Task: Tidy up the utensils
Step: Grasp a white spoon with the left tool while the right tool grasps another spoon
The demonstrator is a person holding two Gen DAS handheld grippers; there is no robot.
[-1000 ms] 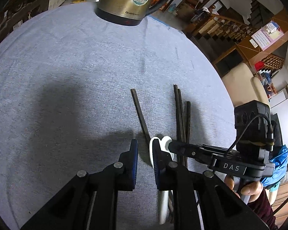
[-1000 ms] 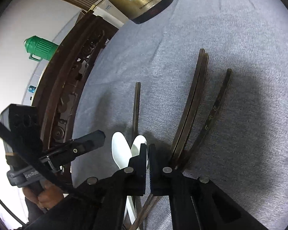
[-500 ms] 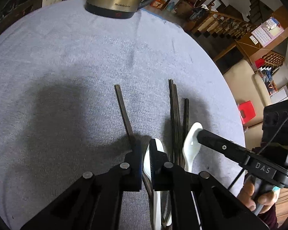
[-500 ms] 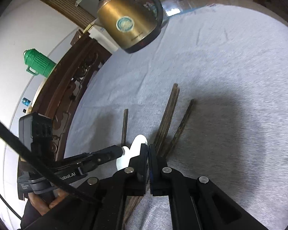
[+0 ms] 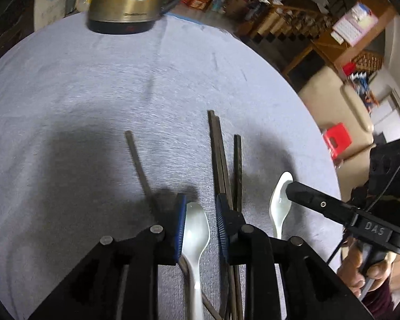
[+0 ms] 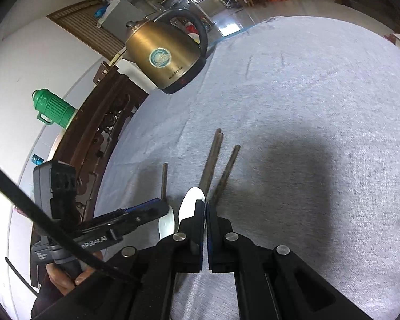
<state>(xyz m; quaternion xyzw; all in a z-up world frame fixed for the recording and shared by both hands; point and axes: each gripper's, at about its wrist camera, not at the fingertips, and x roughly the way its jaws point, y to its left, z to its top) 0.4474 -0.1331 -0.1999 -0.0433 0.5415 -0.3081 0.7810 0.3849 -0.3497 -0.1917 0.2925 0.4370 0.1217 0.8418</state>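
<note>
Opening left jaws, "DAS" on right gripper (image 5: 289,186)

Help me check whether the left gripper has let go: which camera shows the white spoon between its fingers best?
The left wrist view. There the white spoon lies on the cloth between the opening jaws of the left gripper, bowl fully visible. The right wrist view shows only a sliver of it behind that gripper's finger.

Kettle (image 5: 122,2) behind chopsticks (image 5: 221,160) — spoons (image 5: 196,229) seemingly nearest.
</note>
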